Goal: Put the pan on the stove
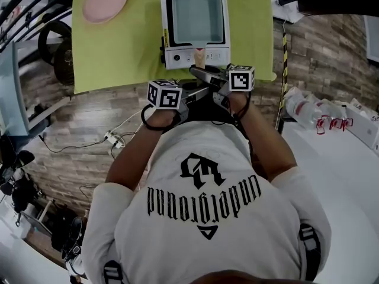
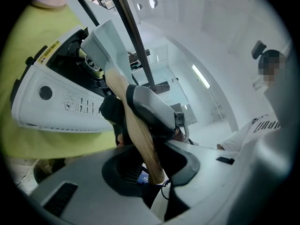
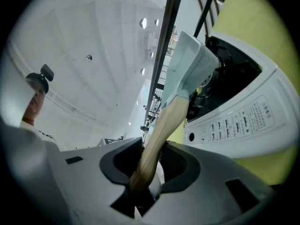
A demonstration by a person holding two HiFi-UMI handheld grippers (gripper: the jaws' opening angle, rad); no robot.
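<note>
The left gripper [image 2: 149, 161] and the right gripper [image 3: 143, 172] are both clamping the light wooden handle [image 1: 199, 57] of the square pale grey pan [image 1: 197, 18], which is lying over the white tabletop stove [image 1: 177, 57] on the yellow-green cloth [image 1: 130, 40]; settling it flat and letting go are probably remaining

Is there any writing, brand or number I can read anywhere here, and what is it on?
"underground": on the person's white shirt, seen upside down.
stove control panel: print too small to read.
yellow sticker on the stove's edge: too blurred to read.
</note>
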